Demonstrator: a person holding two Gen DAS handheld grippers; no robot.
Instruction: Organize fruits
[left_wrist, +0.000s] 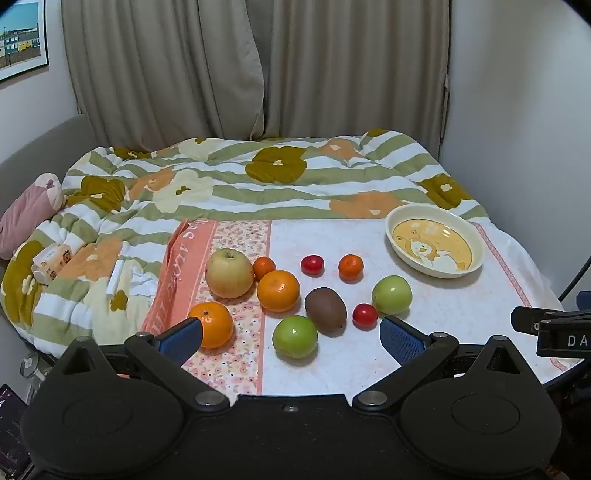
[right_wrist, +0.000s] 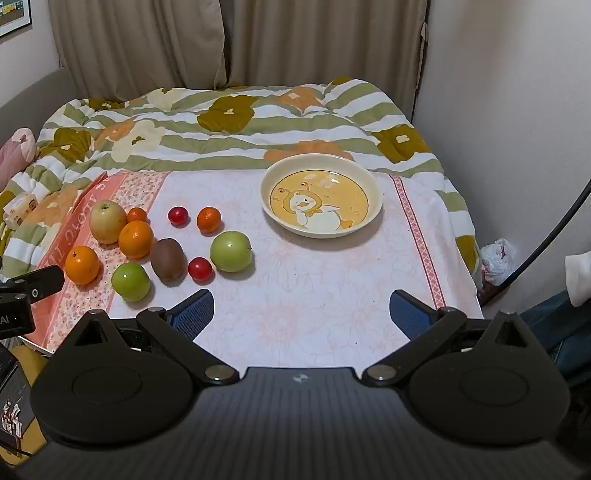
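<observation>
Several fruits lie loose on a cloth-covered table: a yellow apple (left_wrist: 229, 273), two oranges (left_wrist: 277, 290) (left_wrist: 212, 324), two small tangerines (left_wrist: 350, 266), two green apples (left_wrist: 294, 336) (left_wrist: 392, 294), a brown kiwi (left_wrist: 325, 309) and two red cherry tomatoes (left_wrist: 364, 315). An empty cream plate with a duck picture (right_wrist: 320, 195) (left_wrist: 434, 245) stands at the back right. My left gripper (left_wrist: 291, 339) is open and empty, near the green apple and front orange. My right gripper (right_wrist: 301, 312) is open and empty over bare cloth, right of the fruits (right_wrist: 231, 251).
A flowered quilt (left_wrist: 258, 177) covers the bed behind the table. A tissue pack (left_wrist: 50, 260) and a pink pillow (left_wrist: 26, 214) lie at the left. Curtains and walls stand behind. The table's right edge (right_wrist: 461, 266) drops off near a white bag.
</observation>
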